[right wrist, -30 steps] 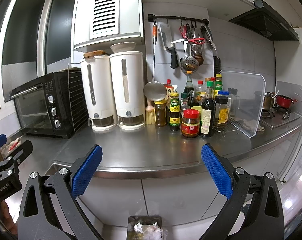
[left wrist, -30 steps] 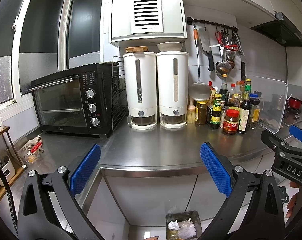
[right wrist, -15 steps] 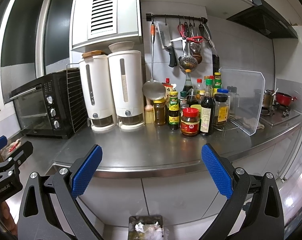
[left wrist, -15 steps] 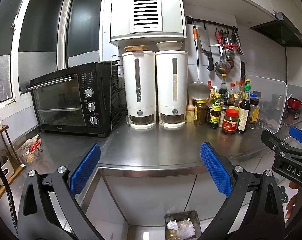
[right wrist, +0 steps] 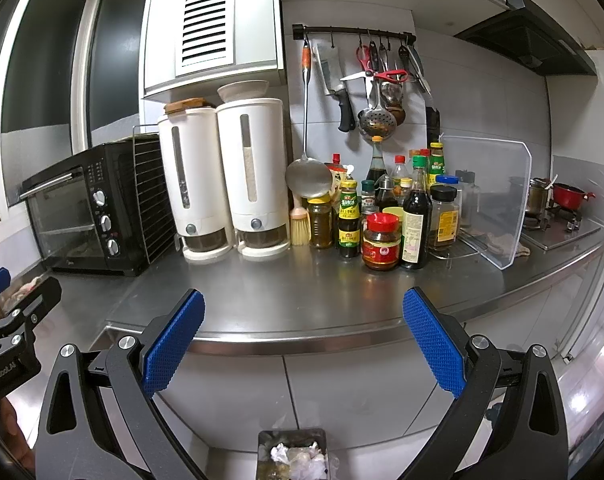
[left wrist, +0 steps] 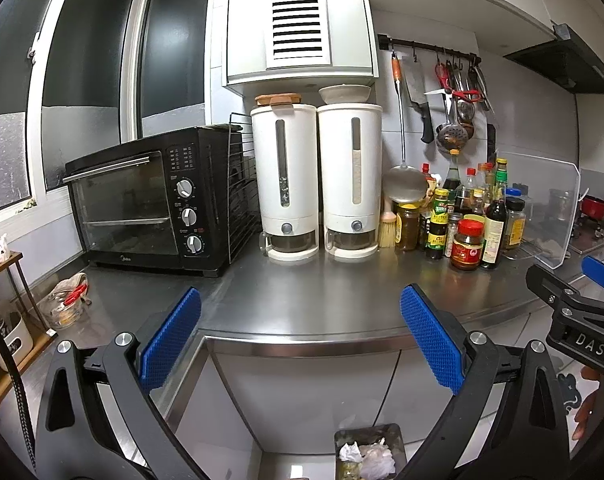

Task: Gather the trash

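A small square trash bin (left wrist: 369,456) stands on the floor below the counter front, holding crumpled white paper and wrappers; the right wrist view shows the bin (right wrist: 292,456) too. My left gripper (left wrist: 300,338) hangs open in front of the steel counter (left wrist: 302,300), nothing between its blue pads. My right gripper (right wrist: 302,340) is open and empty as well, level with the counter edge. Each gripper shows at the edge of the other's view. No loose trash is visible on the counter top.
A black toaster oven (left wrist: 150,200), two white dispensers (left wrist: 318,180), a cluster of sauce bottles and jars (right wrist: 394,216), a clear splash guard (right wrist: 494,200) and a stove with a red pot (right wrist: 570,196) line the counter. A rag in a bowl (left wrist: 66,300) sits far left.
Both views have shifted slightly; the scene sits a little lower and closer. Both grippers stay open and empty.
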The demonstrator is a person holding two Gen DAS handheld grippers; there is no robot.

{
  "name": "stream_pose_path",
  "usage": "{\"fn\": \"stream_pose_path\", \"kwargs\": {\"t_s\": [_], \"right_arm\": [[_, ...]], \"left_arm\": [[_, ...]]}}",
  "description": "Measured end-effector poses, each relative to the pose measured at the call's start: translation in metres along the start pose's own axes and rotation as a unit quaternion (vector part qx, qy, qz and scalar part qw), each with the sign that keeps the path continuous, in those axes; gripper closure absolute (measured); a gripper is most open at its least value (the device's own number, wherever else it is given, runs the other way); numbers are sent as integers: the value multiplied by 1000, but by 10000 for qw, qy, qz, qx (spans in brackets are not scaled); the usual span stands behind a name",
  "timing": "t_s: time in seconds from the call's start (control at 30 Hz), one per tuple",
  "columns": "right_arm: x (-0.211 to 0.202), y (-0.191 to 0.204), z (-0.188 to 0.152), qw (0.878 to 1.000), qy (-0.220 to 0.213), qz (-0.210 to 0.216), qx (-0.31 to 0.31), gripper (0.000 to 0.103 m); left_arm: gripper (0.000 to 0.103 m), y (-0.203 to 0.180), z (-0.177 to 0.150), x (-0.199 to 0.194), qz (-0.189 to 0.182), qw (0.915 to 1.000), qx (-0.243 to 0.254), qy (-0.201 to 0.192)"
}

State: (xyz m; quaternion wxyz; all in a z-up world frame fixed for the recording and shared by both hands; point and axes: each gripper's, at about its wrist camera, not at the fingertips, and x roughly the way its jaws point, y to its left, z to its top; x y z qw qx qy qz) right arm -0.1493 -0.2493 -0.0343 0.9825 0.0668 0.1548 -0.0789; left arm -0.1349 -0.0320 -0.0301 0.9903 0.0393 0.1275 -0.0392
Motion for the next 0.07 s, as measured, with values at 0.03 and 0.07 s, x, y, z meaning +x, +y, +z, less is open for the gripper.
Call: {"fn": "stream_pose_path", "kwargs": {"t_s": [0.03,0.07], "right_arm": [[1,1,0,10000,2,-2,3,3],[0,0,0,10000,3,-2,1,3]], "left_arm": [[8,0,0,0,-4,10000,2,10],[8,0,-1,1,-7,10000,5,18]]}}
